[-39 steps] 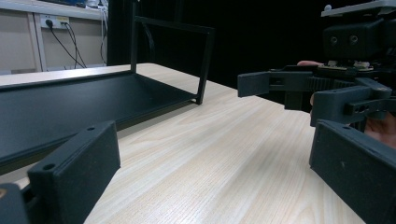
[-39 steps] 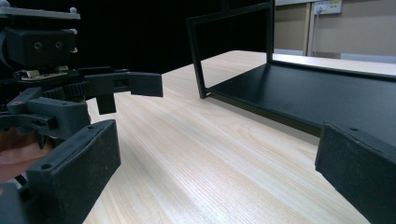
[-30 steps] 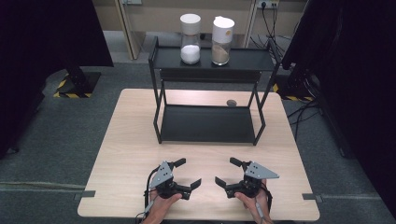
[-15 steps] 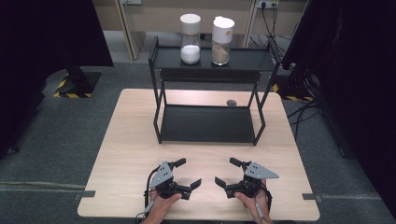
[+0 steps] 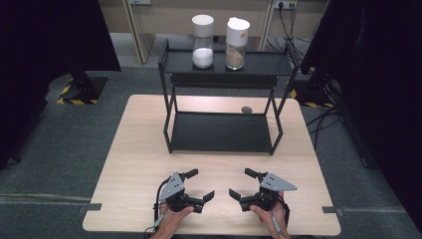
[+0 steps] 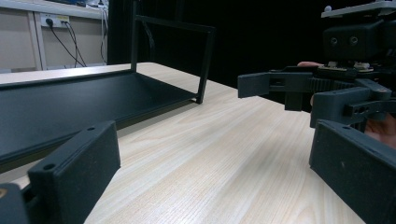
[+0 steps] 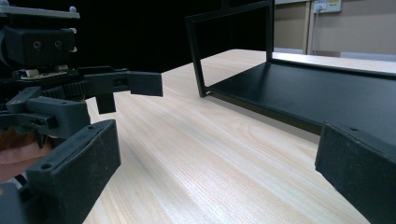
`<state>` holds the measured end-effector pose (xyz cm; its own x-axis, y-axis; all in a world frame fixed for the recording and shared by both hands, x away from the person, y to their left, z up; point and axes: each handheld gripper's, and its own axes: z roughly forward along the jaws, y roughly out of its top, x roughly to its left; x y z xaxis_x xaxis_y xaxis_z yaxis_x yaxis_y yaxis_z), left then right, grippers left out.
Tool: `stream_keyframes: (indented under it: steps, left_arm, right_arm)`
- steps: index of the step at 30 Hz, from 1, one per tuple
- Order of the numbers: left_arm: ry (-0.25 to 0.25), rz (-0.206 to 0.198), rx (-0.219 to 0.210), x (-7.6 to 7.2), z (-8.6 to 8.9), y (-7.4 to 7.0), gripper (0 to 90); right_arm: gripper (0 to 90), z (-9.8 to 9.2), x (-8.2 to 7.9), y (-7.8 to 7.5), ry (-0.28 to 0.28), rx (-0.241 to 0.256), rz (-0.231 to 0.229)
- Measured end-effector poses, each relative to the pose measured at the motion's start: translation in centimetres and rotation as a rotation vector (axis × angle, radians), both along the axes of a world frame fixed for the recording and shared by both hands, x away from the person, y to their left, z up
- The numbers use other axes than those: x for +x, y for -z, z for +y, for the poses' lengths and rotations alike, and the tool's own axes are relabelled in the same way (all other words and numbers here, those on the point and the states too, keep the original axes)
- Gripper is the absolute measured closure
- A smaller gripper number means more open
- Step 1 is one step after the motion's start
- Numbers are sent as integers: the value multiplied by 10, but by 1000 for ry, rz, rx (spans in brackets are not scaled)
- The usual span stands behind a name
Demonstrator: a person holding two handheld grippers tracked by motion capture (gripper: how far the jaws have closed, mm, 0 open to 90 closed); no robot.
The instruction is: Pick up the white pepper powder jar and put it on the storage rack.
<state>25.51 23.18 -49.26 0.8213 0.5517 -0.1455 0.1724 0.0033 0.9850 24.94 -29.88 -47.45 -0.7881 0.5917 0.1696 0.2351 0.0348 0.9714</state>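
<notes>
two hands are resting the left gripper (image 5: 203,185) and right gripper (image 5: 238,183), jaws wide and empty, on the worktop (image 5: 134,149) near a black two-tier rack (image 5: 221,132), likely readying a forward reach toward the two jars (image 5: 203,41) standing on its top shelf.

Wooden table (image 5: 139,149), black two-tier rack (image 5: 221,132), small grey object (image 5: 246,109)

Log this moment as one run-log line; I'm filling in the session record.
left gripper: open, empty, on table | right gripper: open, empty | black rack: untouched | two jars on top shelf
</notes>
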Motion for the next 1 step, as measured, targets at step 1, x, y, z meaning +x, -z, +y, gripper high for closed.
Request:
stream_keyframes:
  steps: [1]
  left_arm:
    - [0,0,0,0,0,0,11]
  right_arm:
    - [4,0,0,0,0,0,0]
